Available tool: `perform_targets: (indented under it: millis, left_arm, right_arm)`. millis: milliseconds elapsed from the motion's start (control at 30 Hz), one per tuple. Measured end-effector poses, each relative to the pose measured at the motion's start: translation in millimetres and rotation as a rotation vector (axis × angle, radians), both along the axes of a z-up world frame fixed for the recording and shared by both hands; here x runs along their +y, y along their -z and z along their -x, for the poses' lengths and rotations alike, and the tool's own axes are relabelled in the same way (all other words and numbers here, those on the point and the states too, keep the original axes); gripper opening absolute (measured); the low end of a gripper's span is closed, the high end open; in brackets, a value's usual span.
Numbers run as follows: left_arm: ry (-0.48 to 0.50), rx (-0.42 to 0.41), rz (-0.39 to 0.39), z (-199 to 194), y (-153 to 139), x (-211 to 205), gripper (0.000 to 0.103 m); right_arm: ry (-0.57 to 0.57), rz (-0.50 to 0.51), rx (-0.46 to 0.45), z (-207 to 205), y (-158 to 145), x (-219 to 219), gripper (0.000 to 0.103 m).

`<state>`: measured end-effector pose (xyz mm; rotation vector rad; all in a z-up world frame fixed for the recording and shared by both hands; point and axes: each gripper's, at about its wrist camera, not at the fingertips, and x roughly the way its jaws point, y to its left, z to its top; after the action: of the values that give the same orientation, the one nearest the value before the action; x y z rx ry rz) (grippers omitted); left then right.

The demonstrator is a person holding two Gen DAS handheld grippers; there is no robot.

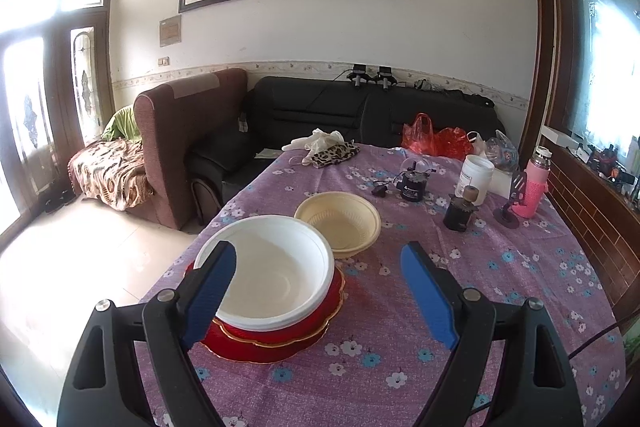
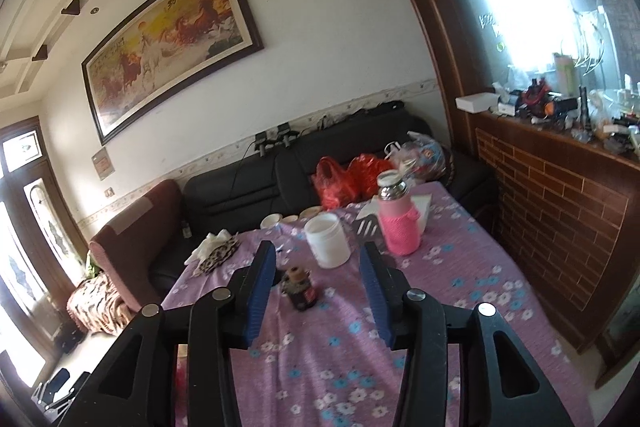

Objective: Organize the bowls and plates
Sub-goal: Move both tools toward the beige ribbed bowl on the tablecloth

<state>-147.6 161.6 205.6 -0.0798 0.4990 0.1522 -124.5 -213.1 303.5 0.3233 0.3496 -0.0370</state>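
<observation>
Both jaws gape empty: left gripper [image 1: 318,269] wide over the white bowl [image 1: 272,277] stacked on red plates [image 1: 280,337]; cream bowl [image 1: 338,221] just behind; right gripper [image 2: 318,263] narrower.

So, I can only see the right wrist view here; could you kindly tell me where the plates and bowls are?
Observer: A white bowl sits on stacked red plates near the table's left edge.
Operator: Are there any other bowls?
Observer: Yes, a cream bowl stands just behind that stack, on the cloth.
Operator: Is the left gripper holding anything?
Observer: No, the left gripper is open, one blue finger in front of the white bowl's rim.
</observation>
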Motion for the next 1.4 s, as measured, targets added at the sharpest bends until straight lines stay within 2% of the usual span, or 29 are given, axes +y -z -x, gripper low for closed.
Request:
perform_targets:
  millis: [133,267,367,433,533,667,767,867,1000,1167,1300,1400]
  left_arm:
    - [0.014,0.012,0.027,-11,4,4,0.091]
    - [0.015,-0.004,-0.001,-18,8,0,0.096]
    - [0.039,0.015,0.017,-26,14,0,0.097]
    - [0.058,0.043,0.055,-33,18,6,0.097]
    - [0.034,0.055,0.095,-40,24,18,0.097]
    - [0.004,0.068,0.116,-49,29,33,0.097]
    - [0.032,0.096,0.114,-60,28,38,0.097]
    - [0.069,0.110,0.104,-73,19,42,0.097]
    - [0.162,0.158,0.189,-93,-2,56,0.097]
    - [0.213,0.175,0.232,-107,-36,71,0.097]
    - [0.243,0.208,0.285,-126,-56,78,0.097]
    - [0.222,0.216,0.267,-148,-62,79,0.097]
  right_arm:
    - [0.019,0.044,-0.004,-8,-9,0,0.052]
    - [0.003,0.070,0.022,-27,0,12,0.056]
    - [-0.031,0.056,0.069,-49,21,25,0.056]
    - [-0.052,0.041,0.104,-64,34,33,0.056]
    - [-0.093,0.020,0.158,-87,55,51,0.056]
    - [-0.156,0.040,0.206,-112,78,80,0.056]
    - [-0.196,0.043,0.231,-127,90,100,0.056]
    - [-0.234,0.039,0.251,-143,101,119,0.056]
    - [-0.267,0.053,0.264,-158,103,138,0.056]
    - [-0.286,0.093,0.246,-168,87,153,0.056]
    - [-0.310,0.079,0.235,-179,70,163,0.056]
    - [-0.326,0.052,0.212,-186,64,174,0.056]
